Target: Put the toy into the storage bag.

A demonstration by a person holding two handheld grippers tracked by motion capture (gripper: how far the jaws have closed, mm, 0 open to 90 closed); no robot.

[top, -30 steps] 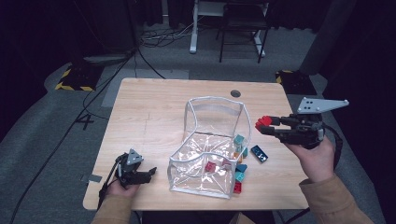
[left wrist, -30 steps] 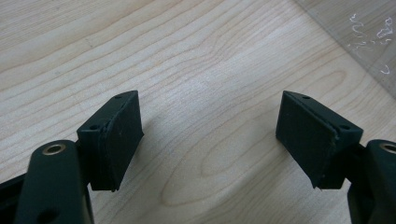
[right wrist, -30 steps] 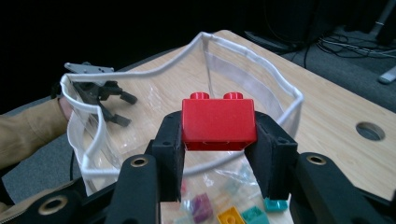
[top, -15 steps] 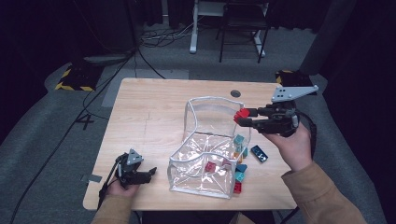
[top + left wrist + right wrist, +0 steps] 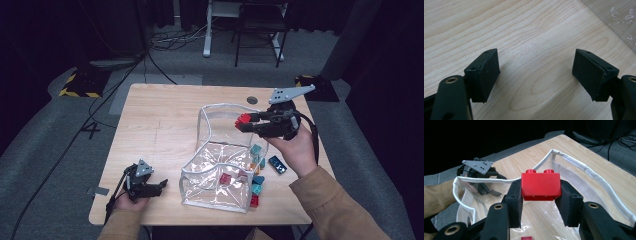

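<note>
Right gripper (image 5: pixel 541 202) is clamping a glossy red two-stud plastic brick (image 5: pixel 540 184), upright, above the clear white-rimmed plastic bag (image 5: pixel 574 165); left gripper (image 5: pixel 536 72) is gaping, empty

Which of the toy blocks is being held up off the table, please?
The red block clamped in the right gripper above the clear bag. The other red and teal blocks lie by the bag's near right side.

Light wooden desk (image 5: pixel 165 125) on grey carpet (image 5: pixel 45 145) in a dark room; a round grommet (image 5: pixel 252 100) near its far right corner. Behind it, a chair (image 5: pixel 260 25), loose cables (image 5: pixel 170 42), and yellow-black striped blocks (image 5: pixel 77 85) off both far corners
</note>
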